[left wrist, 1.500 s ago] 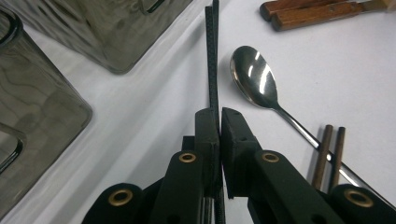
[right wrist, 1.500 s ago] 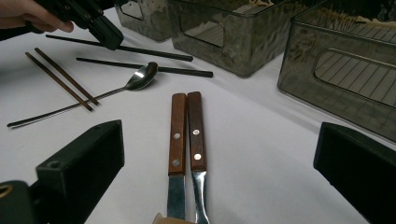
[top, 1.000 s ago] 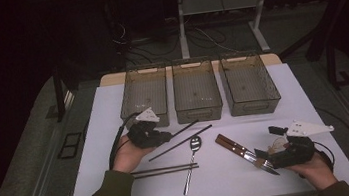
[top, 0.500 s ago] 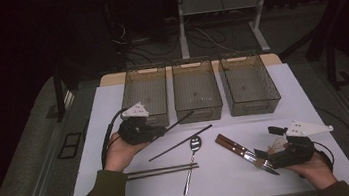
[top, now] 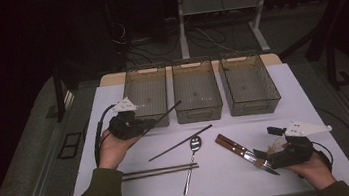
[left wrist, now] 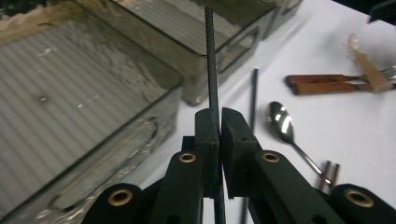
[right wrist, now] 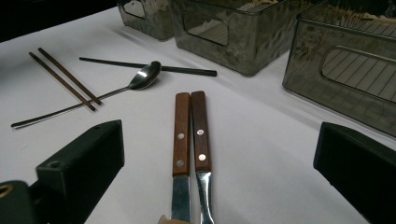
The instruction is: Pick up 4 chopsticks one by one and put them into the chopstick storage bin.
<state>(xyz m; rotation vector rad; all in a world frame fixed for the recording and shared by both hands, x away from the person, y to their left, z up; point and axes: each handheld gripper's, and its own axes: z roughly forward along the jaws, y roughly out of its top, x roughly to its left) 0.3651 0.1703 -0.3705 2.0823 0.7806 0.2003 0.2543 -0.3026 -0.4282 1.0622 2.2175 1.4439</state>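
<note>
High view: person's left gripper [top: 151,123], held in the left hand [top: 113,148], sits at the left side of a white table [top: 224,187], just in front of the leftmost of three clear bins [top: 145,89]. Its jaws are clamped on a thin black chopstick [top: 166,112]. That stick runs up and to the right from the jaws, its far end over the gap between the left bin and the middle bin [top: 196,89], lifted off the table.

Left gripper view: both black pads pinch the stick [left wrist: 211,70] w/ no gap left; the stick rises straight up from between them, past the bin's near corner [left wrist: 182,84]. A second black chopstick [left wrist: 253,98] lies flat on the table just beyond, next to a metal spoon [left wrist: 280,122].

Right gripper [top: 265,160], in the right hand [top: 315,171], rests at the table's near right. Right gripper view: its jaws stand wide apart, gripping nothing. Two wooden-handled utensils [right wrist: 190,135] lie side by side btwn the jaws, handles pointing away, not touched by either pad.

High view again: the loose black chopstick [top: 180,142] lies diagonally mid-table, well apart from the left gripper. A brown chopstick pair [top: 159,171] lies near the front edge, crossed by the spoon's [top: 193,161] handle. A third bin [top: 248,81] stands at the right of the row.
</note>
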